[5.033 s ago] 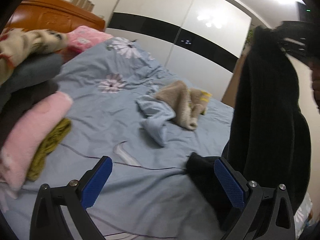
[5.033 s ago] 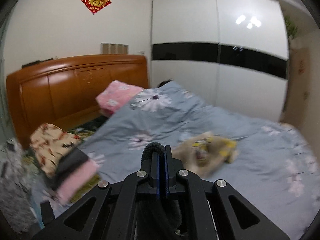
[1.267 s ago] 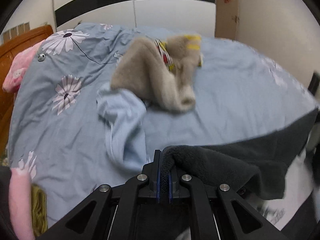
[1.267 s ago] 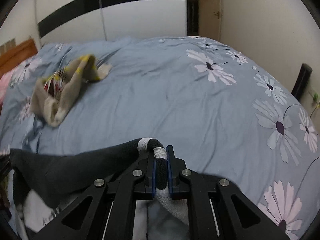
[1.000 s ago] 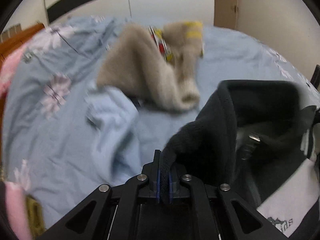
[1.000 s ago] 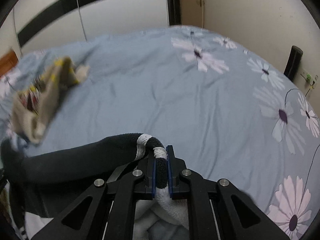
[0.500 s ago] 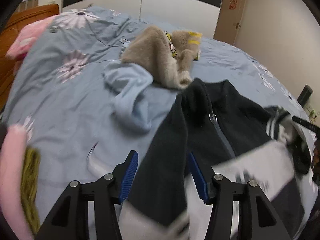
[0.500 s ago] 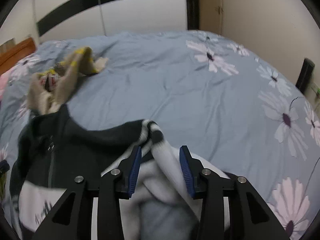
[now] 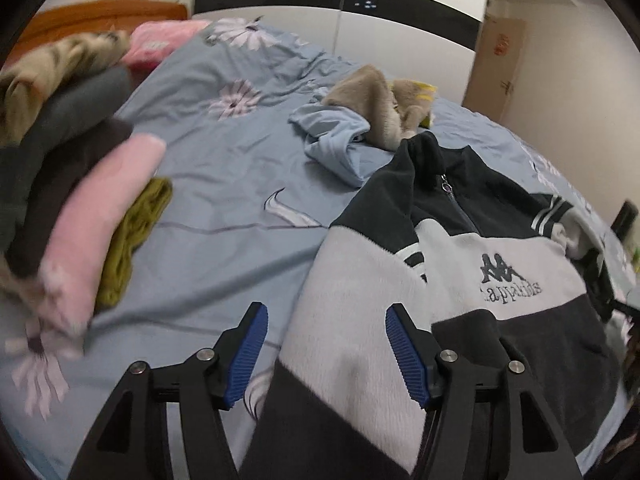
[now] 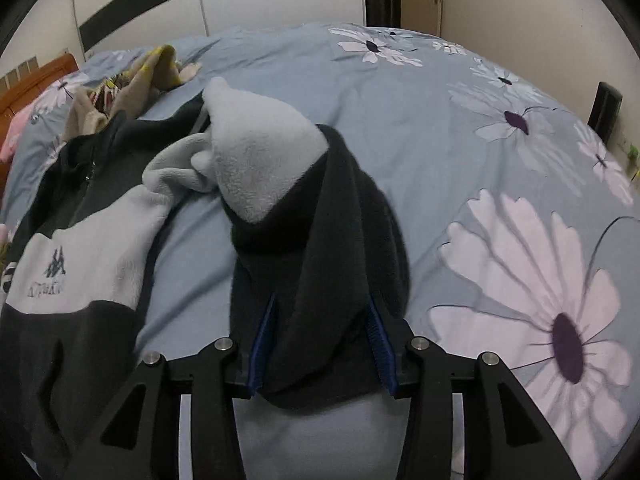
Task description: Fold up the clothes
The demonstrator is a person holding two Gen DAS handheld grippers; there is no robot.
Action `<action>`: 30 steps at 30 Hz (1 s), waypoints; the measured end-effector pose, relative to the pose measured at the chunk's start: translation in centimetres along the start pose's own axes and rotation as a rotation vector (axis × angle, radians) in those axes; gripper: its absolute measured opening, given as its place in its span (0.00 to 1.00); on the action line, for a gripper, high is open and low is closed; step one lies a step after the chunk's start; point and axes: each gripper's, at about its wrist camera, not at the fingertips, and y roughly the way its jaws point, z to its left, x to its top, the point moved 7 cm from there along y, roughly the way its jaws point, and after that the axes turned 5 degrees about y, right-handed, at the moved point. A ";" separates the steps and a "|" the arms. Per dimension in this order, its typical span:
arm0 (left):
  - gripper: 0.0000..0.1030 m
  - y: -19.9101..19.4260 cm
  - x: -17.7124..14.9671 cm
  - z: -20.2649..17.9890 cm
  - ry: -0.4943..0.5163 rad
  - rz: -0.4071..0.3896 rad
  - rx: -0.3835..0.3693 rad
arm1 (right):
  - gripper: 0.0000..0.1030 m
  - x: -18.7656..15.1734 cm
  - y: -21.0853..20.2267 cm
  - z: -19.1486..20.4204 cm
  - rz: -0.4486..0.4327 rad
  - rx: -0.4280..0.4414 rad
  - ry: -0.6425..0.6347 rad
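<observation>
A black and grey fleece jacket (image 9: 460, 264) with a chest logo lies spread front-up on the blue flowered bed cover (image 9: 224, 184). My left gripper (image 9: 326, 356) hovers over the jacket's left sleeve and side. Its jaws are opening, the fleece lies beneath the gap, and neither pad presses it. In the right wrist view the jacket's body (image 10: 88, 256) lies at the left, and its other sleeve (image 10: 312, 216) is bunched up and runs between the jaws of my right gripper (image 10: 320, 344). Those jaws are opening too, and the sleeve rests loose between the blue pads.
A stack of folded clothes (image 9: 80, 184), pink, dark grey and olive, sits at the left. A light blue garment (image 9: 336, 144) and a tan one (image 9: 372, 96) lie beyond the jacket's collar. A pink pillow (image 9: 160, 40) and a wooden headboard are at the far end, a wardrobe behind.
Both grippers were shut on the jacket a second ago and have opened. The jacket has dropped and spread flat on the bed. The left view has swung left, bringing the folded stack in.
</observation>
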 end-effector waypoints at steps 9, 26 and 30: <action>0.63 -1.3 -0.2 1.2 -0.022 -0.018 0.025 | 0.08 4.0 -2.8 -1.2 -0.045 0.049 0.071; 0.63 -1.1 -3.3 0.5 0.009 0.054 -0.023 | 0.21 11.2 -0.9 -10.6 -0.109 -0.151 0.464; 0.64 -0.6 -4.3 -1.6 0.059 0.078 -0.078 | 0.51 12.6 -4.3 -9.6 -0.195 -0.210 0.409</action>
